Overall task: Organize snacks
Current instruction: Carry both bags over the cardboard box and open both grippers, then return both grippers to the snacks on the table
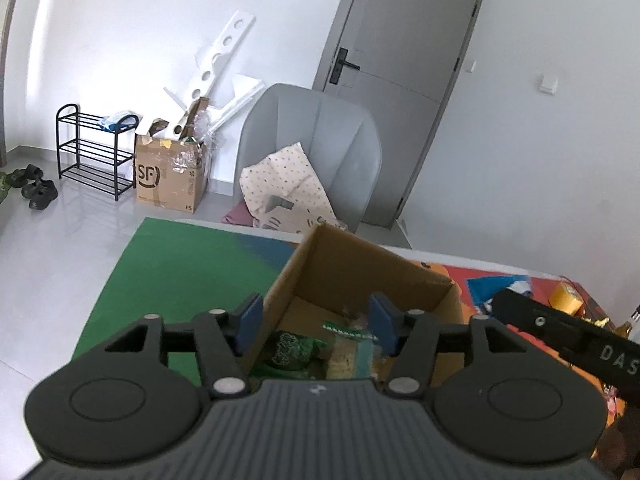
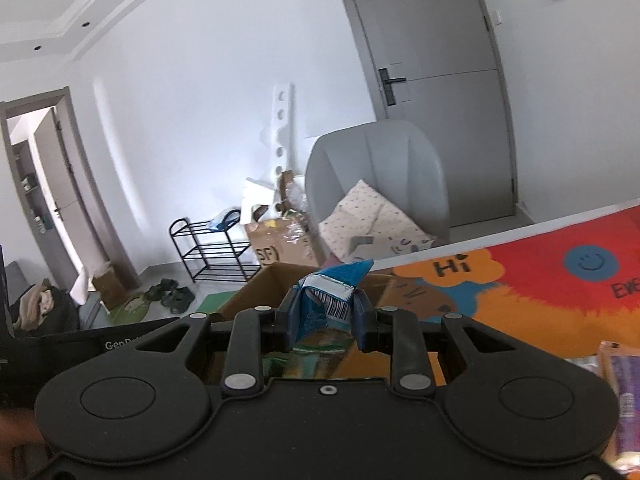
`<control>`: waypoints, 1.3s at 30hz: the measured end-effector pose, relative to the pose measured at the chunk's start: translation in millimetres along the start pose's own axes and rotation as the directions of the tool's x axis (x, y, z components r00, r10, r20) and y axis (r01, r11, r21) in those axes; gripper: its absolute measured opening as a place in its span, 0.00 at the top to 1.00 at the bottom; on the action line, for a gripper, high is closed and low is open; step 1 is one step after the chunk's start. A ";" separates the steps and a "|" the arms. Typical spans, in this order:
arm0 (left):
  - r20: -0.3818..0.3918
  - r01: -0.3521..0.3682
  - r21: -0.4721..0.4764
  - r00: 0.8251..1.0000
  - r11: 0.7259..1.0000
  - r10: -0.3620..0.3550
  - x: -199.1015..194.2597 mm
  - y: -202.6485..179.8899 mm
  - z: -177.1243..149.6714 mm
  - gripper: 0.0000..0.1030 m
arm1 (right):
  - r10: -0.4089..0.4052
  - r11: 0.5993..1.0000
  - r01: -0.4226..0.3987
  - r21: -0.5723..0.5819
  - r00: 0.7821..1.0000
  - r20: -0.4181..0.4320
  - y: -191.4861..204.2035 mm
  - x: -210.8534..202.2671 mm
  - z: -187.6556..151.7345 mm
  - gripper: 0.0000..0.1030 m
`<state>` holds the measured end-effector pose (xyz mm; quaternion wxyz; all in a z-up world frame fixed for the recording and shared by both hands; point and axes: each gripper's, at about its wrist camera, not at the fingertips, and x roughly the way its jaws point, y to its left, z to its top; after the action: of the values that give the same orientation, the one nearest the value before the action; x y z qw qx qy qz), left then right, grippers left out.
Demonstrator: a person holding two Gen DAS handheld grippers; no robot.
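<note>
An open cardboard box stands on the colourful mat, with green snack packets lying inside. My left gripper hangs open over the box's near-left corner, and nothing sits between its blue pads. In the right wrist view my right gripper is shut on a blue snack packet with a barcode, held above the same box. The right gripper's black body shows at the right of the left wrist view.
A grey chair with a spotted cushion stands behind the table. A yellow tape roll lies on the mat at right. More packets lie at the right wrist view's right edge. An SF carton and black rack stand on the floor.
</note>
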<state>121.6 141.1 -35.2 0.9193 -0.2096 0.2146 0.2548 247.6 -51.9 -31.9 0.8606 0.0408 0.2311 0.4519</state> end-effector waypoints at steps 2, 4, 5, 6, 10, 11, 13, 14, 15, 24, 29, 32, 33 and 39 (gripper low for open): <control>0.008 -0.004 -0.007 1.000 1.000 0.004 -2.2 0.5 1.5 0.34 | 0.018 1.000 -0.018 -0.001 1.000 -0.004 4.4 4.0 0.7 0.75; 0.012 -0.003 -0.001 1.000 1.000 0.003 -4.3 -0.7 1.5 0.25 | 0.019 1.000 -0.019 -0.006 1.000 -0.022 6.7 10.2 0.6 0.68; 0.009 -0.006 0.004 1.000 1.000 0.006 -5.1 -1.7 1.0 0.23 | 0.008 1.000 -0.008 0.002 1.000 -0.028 6.7 11.6 0.1 0.60; 0.005 -0.009 0.012 1.000 1.000 0.009 -5.8 -3.1 0.3 0.21 | -0.007 1.000 0.007 0.014 1.000 -0.029 5.9 11.3 -0.7 0.56; -0.013 -0.011 0.040 1.000 0.999 0.012 -7.7 -6.8 -4.5 0.15 | -0.025 0.998 0.026 0.052 0.999 -0.030 0.4 1.9 -4.9 0.50; -0.023 -0.009 0.043 1.000 0.999 0.010 -7.3 -7.9 -6.0 0.15 | -0.037 0.997 0.039 0.061 0.999 -0.031 -1.3 -0.8 -6.2 0.48; -0.033 0.005 0.055 0.999 0.998 -0.003 -8.0 -10.6 -9.3 0.14 | -0.056 0.996 0.058 0.073 0.998 -0.033 -6.1 -6.2 -10.1 0.44; -0.032 0.012 0.065 0.999 0.998 -0.010 -8.3 -13.2 -10.7 0.13 | -0.067 0.994 0.070 0.079 0.997 -0.035 -9.2 -9.8 -12.7 0.40; -0.031 0.019 0.073 0.999 0.997 -0.017 -8.3 -15.4 -11.5 0.12 | -0.077 0.993 0.080 0.083 0.996 -0.039 -12.6 -11.2 -14.6 0.39; -0.039 0.064 0.116 0.997 0.991 -0.060 -7.0 -37.9 -21.4 0.07 | -0.158 0.979 0.163 0.123 0.986 -0.047 -37.2 -32.4 -22.8 0.25; -0.044 0.083 0.126 0.996 0.989 -0.078 -9.7 -54.1 -25.8 0.07 | -0.181 0.974 0.186 0.131 0.982 -0.046 -46.5 -46.6 -25.1 0.18; -0.046 0.105 0.148 0.994 0.983 -0.099 -13.5 -67.7 -29.2 0.07 | -0.190 0.970 0.193 0.145 0.981 -0.039 -54.2 -58.8 -27.2 0.13; -0.044 0.112 0.156 0.993 0.981 -0.106 -14.6 -71.7 -30.6 0.06 | -0.194 0.969 0.197 0.150 0.980 -0.034 -57.1 -63.1 -27.8 0.12; -0.062 0.151 0.183 0.988 0.972 -0.142 -16.6 -93.7 -40.3 0.06 | -0.226 0.957 0.228 0.177 0.974 -0.030 -74.8 -82.2 -31.6 0.11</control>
<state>149.5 41.6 -34.1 0.9457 -0.1439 0.2438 0.1598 250.8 -165.8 -51.2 0.8986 0.0894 0.2780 0.3276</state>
